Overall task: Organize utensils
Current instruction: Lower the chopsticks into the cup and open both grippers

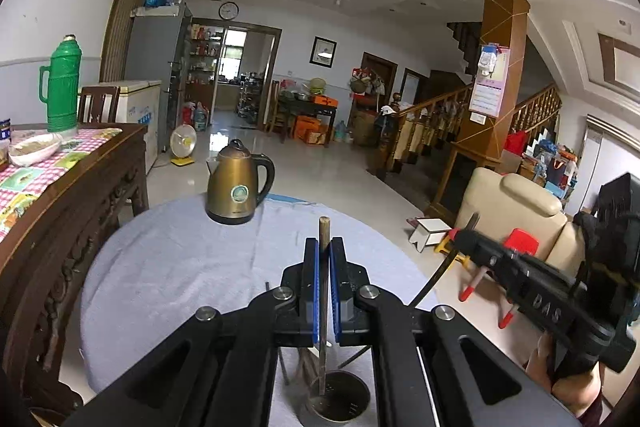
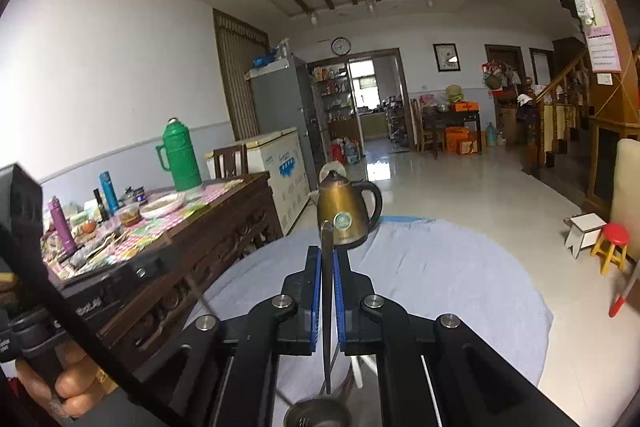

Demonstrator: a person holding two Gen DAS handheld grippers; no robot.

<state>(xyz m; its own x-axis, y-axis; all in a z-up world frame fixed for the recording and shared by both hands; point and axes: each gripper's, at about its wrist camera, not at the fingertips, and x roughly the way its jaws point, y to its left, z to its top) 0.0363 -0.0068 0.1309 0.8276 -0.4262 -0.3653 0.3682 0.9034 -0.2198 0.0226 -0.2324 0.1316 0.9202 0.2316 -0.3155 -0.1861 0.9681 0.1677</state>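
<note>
My left gripper [image 1: 324, 247] is shut on a brown wooden chopstick [image 1: 323, 231] held upright, its lower end in a metal cup [image 1: 339, 401] near the round table's front edge. Other sticks lean in and beside that cup. My right gripper [image 2: 328, 259] is shut on a dark chopstick [image 2: 327, 243], also upright, its lower end above the same metal cup [image 2: 318, 413]. The right gripper also shows in the left wrist view [image 1: 466, 233], to the right of the cup, holding its dark chopstick [image 1: 434, 283] aslant.
A brass electric kettle [image 1: 236, 185] stands at the far side of the round table with its pale blue cloth [image 1: 168, 267]. A carved wooden table [image 2: 224, 223] with a green thermos [image 2: 180, 157] and dishes stands close on the left. A cream sofa [image 1: 516, 211] and stools are on the right.
</note>
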